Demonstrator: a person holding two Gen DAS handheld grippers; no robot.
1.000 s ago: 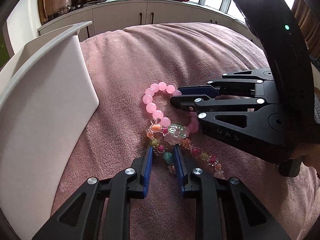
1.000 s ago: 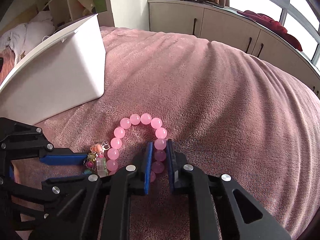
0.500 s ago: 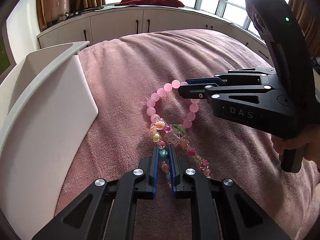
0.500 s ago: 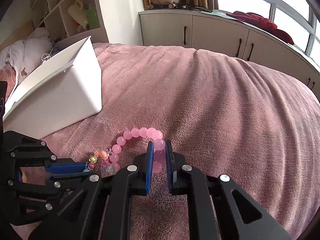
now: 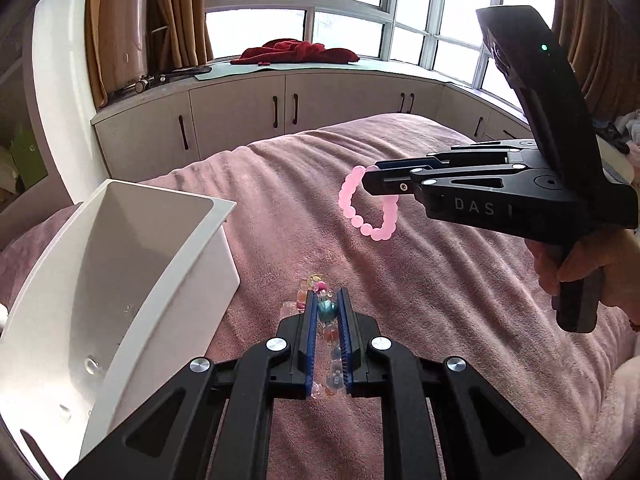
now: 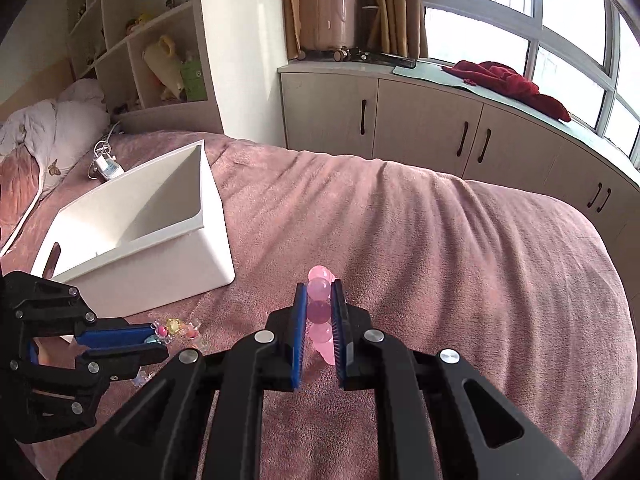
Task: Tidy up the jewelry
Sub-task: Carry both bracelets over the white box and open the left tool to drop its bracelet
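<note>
While the right tool (image 6: pixel 319 312) pinches pink beads (image 5: pixel 370 208), the left tool (image 5: pixel 327 320) pinches a mixed bracelet (image 6: pixel 176 327) beside the bin (image 6: pixel 160 240).

The pink bracelet (image 5: pixel 370 208), a loop of round, translucent pink beads, hangs in the air above the blanket (image 5: pixel 440 280), its top pinched between the closed fingers of the right gripper (image 6: pixel 319 312). The mixed bracelet (image 5: pixel 326 320), a string of small many-coloured beads with a teal one showing, is clamped in the left gripper (image 5: pixel 327 312). The white bin (image 6: pixel 160 248) stands open on the blanket, left of both.
</note>
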